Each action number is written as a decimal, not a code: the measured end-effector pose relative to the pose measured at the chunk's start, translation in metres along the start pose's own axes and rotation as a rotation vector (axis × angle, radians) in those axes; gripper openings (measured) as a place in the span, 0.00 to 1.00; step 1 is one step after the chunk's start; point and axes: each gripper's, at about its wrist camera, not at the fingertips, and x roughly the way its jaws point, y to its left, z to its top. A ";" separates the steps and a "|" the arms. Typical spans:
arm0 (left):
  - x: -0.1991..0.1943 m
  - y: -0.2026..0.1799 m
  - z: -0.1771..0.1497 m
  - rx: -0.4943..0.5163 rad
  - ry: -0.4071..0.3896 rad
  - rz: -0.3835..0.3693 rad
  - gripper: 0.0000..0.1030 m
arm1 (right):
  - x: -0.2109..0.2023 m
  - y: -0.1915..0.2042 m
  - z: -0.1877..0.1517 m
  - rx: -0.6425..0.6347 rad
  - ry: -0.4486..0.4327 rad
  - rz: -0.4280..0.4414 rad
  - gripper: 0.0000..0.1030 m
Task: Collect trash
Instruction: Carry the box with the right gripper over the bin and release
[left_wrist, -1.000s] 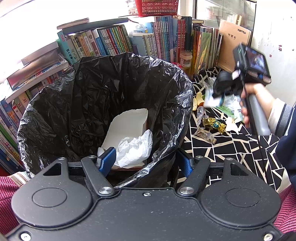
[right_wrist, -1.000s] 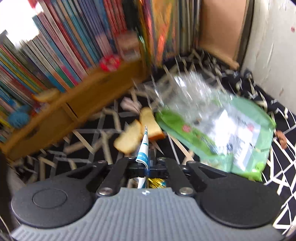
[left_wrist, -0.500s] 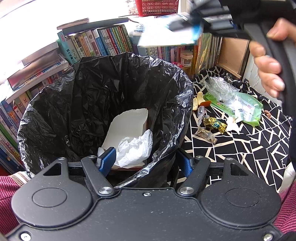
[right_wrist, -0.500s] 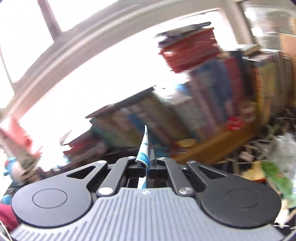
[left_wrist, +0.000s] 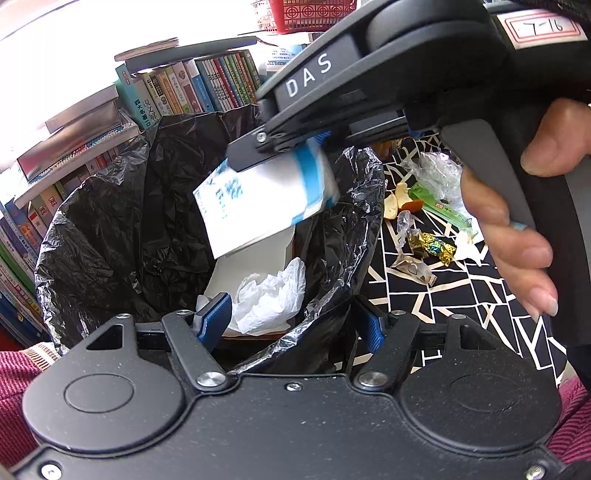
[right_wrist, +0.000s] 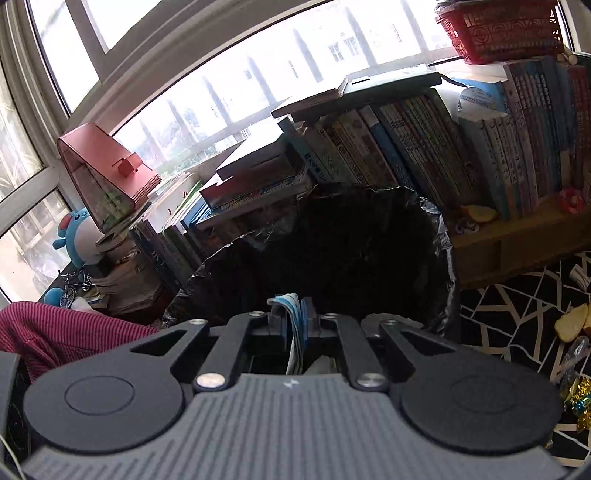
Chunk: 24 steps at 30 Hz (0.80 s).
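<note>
hanging over the mouth of the black-lined trash bin (left_wrist: 177, 206), the right claw (right_wrist: 295, 314) has a white-and-blue paper packet (left_wrist: 266, 199) between its blue pads as its jaws are opening; the packet tilts below the fingers, above white paper (left_wrist: 258, 258) and a crumpled tissue (left_wrist: 273, 295) lying in the bin beneath it. a hand (left_wrist: 524, 206) grips the right claw's handle. the left claw (left_wrist: 291, 321) sits at the bin's near rim, jaws part-open astride the liner edge; whether the pads press it cannot be told. to the right of both claws, on the black-and-white patterned bench (left_wrist: 461, 302), lie a green wrapper (left_wrist: 443, 206), peel pieces (left_wrist: 399, 199), gold foil (left_wrist: 432, 245) and clear plastic scraps (left_wrist: 413, 267). beyond the bin, books (right_wrist: 424, 147) line the shelf.
</note>
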 end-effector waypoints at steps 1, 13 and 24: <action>0.000 0.000 0.000 0.000 0.000 0.000 0.66 | -0.001 0.000 0.000 -0.001 -0.001 -0.002 0.41; 0.000 0.000 0.000 -0.001 0.000 0.000 0.66 | -0.008 -0.010 0.005 0.014 -0.043 -0.036 0.62; 0.000 0.000 0.000 -0.001 0.000 -0.001 0.66 | -0.031 -0.025 0.018 0.017 -0.150 -0.210 0.78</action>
